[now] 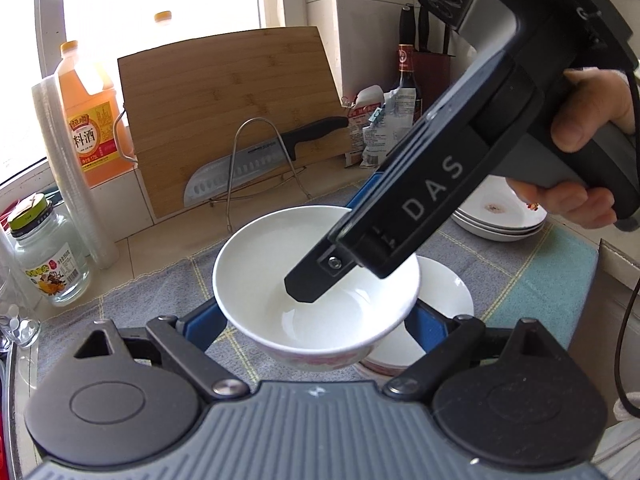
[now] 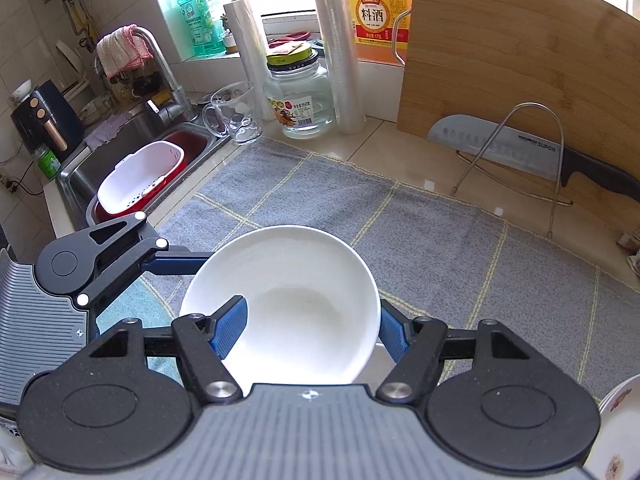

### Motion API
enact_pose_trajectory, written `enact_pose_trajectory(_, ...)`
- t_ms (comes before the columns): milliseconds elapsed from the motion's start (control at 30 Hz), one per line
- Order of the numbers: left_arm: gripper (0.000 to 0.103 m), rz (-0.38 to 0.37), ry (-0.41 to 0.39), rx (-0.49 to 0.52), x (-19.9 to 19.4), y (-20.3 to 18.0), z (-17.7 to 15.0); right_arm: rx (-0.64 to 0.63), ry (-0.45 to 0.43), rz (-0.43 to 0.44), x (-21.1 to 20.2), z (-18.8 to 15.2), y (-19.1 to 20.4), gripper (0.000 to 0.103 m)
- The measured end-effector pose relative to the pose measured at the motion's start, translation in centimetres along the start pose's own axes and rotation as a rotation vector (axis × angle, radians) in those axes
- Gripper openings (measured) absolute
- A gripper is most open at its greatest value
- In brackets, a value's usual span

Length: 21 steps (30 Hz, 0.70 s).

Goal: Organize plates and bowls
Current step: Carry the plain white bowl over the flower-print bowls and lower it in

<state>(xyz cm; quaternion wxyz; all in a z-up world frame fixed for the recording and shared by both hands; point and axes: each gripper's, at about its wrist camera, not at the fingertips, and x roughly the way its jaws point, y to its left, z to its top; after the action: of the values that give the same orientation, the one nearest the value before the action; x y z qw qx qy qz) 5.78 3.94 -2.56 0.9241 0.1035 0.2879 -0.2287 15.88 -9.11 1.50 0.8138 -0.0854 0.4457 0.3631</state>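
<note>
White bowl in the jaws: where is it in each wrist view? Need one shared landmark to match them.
Left wrist view: white bowl low centre, between this gripper's blue fingers, one finger of the right gripper dipping inside it.
Right wrist view: white bowl low centre, one blue finger inside the rim, the other outside.
Shared landmark: knife in the wire rack against the bamboo cutting board.

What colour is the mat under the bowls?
Grey mat with thin yellow grid lines, shown best in the right wrist view.
</note>
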Motion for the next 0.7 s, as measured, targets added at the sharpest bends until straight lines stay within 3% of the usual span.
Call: enact_pose_trajectory(700,0.094,-0.119,0.026,0.02,2.5,-2.6,0.5,0.097,0.011,-0.072,-1.8,-3.5,-2.3,0.076)
